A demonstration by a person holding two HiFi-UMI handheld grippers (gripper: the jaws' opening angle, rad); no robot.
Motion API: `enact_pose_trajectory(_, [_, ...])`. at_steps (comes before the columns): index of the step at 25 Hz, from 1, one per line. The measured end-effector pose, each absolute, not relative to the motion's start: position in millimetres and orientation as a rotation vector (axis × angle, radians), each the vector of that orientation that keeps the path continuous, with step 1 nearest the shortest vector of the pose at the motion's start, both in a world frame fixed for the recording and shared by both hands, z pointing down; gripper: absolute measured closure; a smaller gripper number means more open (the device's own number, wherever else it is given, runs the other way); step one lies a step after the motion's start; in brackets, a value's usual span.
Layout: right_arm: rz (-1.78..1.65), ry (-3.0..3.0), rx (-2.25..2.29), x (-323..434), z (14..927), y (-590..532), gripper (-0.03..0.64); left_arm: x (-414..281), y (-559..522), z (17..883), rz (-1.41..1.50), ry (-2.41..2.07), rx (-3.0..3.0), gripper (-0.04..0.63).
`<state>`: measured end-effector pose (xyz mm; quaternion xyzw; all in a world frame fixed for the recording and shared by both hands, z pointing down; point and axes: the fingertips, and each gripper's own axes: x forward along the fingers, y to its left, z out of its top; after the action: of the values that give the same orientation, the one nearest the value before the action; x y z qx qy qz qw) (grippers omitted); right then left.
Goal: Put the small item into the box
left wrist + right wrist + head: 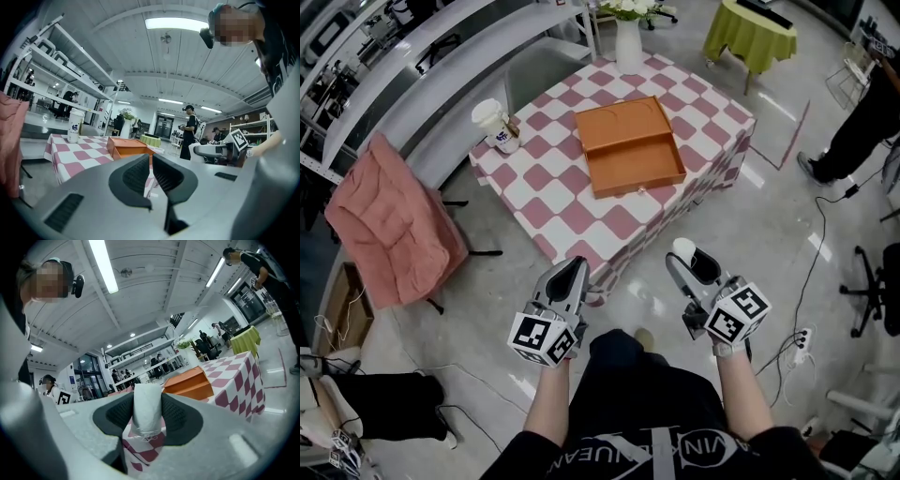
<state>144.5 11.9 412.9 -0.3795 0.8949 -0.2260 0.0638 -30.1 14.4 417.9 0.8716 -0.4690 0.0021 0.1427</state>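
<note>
Head view: right gripper [688,261] points forward, gripping item [147,409].

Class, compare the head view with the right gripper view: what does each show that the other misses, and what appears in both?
Only the head view: the paper cup standing on the checkered table, and the orange box seen from above, lying open. Only the right gripper view: the right gripper clamped on the white small item, seen close up, plus the ceiling light strip. Both: the orange box and the checkered table.
</note>
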Motion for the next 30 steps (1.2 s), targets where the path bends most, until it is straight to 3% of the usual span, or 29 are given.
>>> enact_pose_trajectory(30, [-0.773, 2.716, -1.202, 114.6, 428.3, -92.2, 0.437, -36.4, -105.0, 442.8, 0.084, -1.210, 2.553, 0.569])
